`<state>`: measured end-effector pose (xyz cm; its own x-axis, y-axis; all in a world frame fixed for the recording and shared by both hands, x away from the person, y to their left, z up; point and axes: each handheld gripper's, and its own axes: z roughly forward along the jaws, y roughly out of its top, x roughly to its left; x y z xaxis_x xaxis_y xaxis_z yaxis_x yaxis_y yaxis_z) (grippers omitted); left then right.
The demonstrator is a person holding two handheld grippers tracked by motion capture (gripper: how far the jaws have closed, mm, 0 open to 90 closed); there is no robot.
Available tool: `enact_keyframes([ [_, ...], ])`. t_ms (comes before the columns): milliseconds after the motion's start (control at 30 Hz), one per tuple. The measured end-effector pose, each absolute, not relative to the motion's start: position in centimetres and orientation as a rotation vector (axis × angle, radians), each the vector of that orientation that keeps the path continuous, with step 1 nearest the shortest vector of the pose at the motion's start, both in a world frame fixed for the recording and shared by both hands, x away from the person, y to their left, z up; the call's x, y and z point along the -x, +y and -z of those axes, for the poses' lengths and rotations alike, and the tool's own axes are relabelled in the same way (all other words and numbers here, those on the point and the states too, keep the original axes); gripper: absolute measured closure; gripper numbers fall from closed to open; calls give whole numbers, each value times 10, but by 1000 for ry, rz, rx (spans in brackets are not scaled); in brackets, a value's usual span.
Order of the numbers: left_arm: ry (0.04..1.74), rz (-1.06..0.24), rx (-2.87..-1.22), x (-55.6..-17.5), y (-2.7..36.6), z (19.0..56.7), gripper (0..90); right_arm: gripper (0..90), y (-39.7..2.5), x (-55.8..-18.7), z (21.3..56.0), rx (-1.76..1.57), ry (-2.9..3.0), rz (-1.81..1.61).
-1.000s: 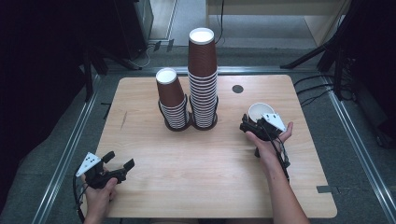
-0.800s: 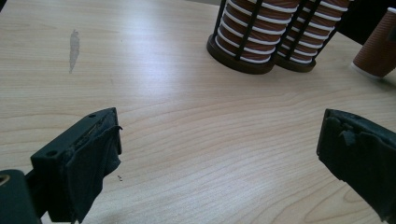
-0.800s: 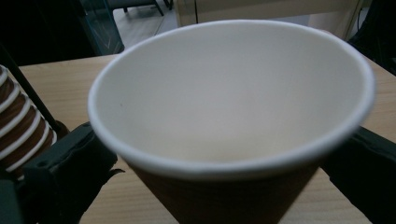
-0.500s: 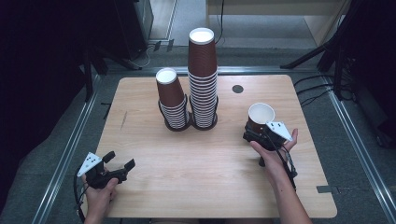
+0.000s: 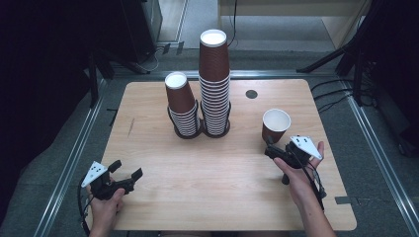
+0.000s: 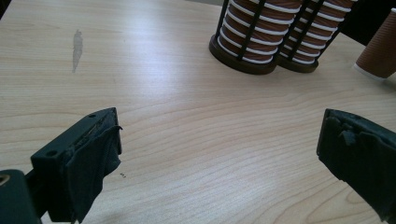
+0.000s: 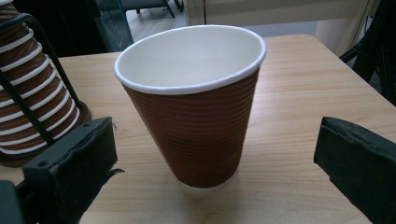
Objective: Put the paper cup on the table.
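Note:
A single brown ribbed paper cup [image 5: 275, 124] with a white inside stands upright on the wooden table [image 5: 222, 187], right of centre. My right gripper [image 5: 279, 149] sits just behind it, jaws wide open. In the right gripper view the cup [image 7: 196, 116] stands between and slightly beyond the two pads, touching neither, where my right gripper [image 7: 217, 140] is open. My left gripper [image 5: 126, 169] rests open near the front left edge, nothing between its jaws [image 6: 223, 135].
Two stacks of upside-down brown cups stand in black wire holders at the back middle, a short stack [image 5: 182, 106] and a tall stack [image 5: 215, 84]. A small round black grommet [image 5: 251, 94] lies in the tabletop behind the cup. Dark floor surrounds the table.
The right gripper held the cup tilted, set it upright on the table, then opened and drew back toward the person. The left gripper stayed put.

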<state>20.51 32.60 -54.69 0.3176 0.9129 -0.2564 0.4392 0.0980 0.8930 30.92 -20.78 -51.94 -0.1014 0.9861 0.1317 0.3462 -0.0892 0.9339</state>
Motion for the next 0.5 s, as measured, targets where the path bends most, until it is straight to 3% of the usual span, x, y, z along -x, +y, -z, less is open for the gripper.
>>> enact_keyframes([
  [500, 1297, -564, -1512, -205, 327, 547, 2, 0, -236, -285, 518, -1428, 1478, -1183],
])
